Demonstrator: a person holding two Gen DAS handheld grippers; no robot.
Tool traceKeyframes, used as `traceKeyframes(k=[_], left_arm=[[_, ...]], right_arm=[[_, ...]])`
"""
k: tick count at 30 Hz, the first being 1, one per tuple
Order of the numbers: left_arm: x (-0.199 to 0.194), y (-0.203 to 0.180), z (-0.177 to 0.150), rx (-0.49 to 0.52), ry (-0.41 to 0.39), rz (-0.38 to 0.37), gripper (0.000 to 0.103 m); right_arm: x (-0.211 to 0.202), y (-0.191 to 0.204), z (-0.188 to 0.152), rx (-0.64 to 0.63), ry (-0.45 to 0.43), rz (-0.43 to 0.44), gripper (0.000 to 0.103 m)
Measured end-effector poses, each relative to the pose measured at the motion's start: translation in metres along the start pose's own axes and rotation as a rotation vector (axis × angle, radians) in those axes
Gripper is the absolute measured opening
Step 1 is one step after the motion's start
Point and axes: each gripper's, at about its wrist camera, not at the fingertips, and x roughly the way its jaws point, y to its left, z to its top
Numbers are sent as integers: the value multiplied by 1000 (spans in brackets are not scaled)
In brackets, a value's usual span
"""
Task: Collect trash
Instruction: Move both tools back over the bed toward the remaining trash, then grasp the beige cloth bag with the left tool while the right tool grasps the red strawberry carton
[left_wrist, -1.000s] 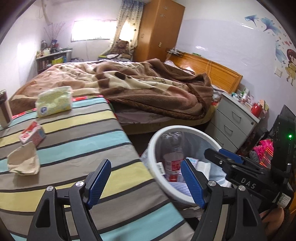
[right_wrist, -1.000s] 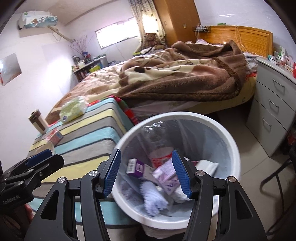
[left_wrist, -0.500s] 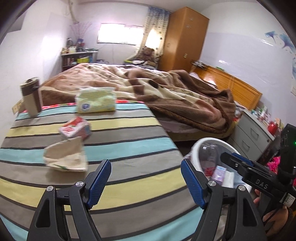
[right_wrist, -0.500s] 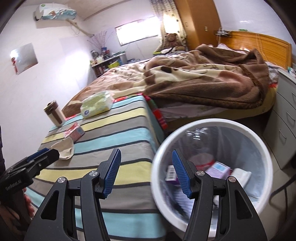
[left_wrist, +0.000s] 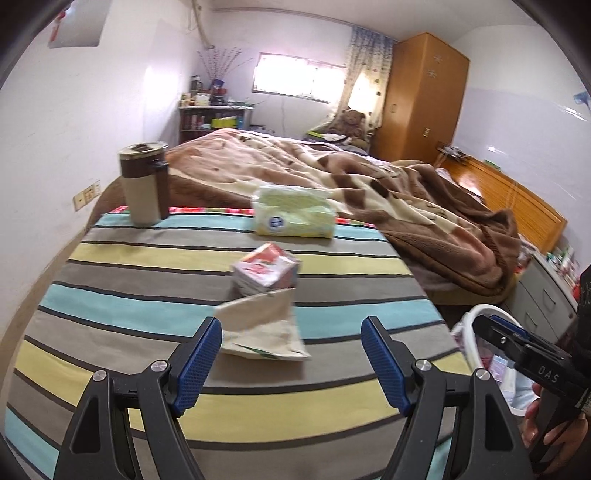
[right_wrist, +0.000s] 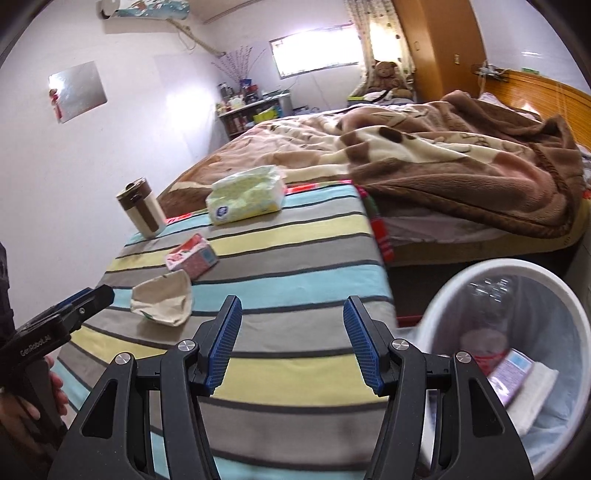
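A crumpled beige paper bag (left_wrist: 264, 325) lies on the striped tablecloth (left_wrist: 147, 266), just ahead of my open, empty left gripper (left_wrist: 291, 354). Behind it sits a small red-and-white carton (left_wrist: 266, 271). Both also show in the right wrist view, bag (right_wrist: 164, 301) and carton (right_wrist: 192, 256). My right gripper (right_wrist: 291, 343) is open and empty over the table's near right part. The white trash bin (right_wrist: 517, 354) with several pieces of trash stands on the floor to the right of the table; its rim (left_wrist: 467, 328) shows in the left wrist view.
A green tissue pack (left_wrist: 293, 218) and a brown-and-cream tumbler (left_wrist: 144, 184) stand at the table's far edge. A bed with a brown blanket (left_wrist: 388, 192) lies beyond. Grey drawers (left_wrist: 535, 295) stand at the right, a wardrobe (left_wrist: 421, 96) at the back.
Both grippers swung left, away from the bin and over the table. The paper bag and carton now lie close ahead of the left gripper. Both stayed open.
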Motion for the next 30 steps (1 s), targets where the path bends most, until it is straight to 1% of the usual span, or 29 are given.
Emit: traceKeyframes(k=[3,8,13,15,16,17,19,24,28,30], left_arm=[[9,15,2,-11,18,24,78],[28,37,3,-30,51,33,78],[47,48,2,-6,87,60,78],[53,55,2,-24,94,92,78],[57,58,3,-23,92,96,78],[60,59,4,-23,100,88,78],[69,60,5,-20,129,45,78],[83,58,7,34,160,49,78],[98,55,5,48,205,9,78],[102,57,2,41,230,1,78]], right_arm=[[9,10,4,-17,10,15,59],[28,24,10,-32,34,47,59],[43,37,16,-53,52,66,59],[48,41,18,-59,58,71,59],[51,42,18,-57,64,72,59],[54,44,19,-57,68,75,59],[58,46,20,-58,74,79,59],[69,52,25,-58,82,81,59],[78,58,27,-57,93,85,59],[83,62,28,-61,101,85,59]])
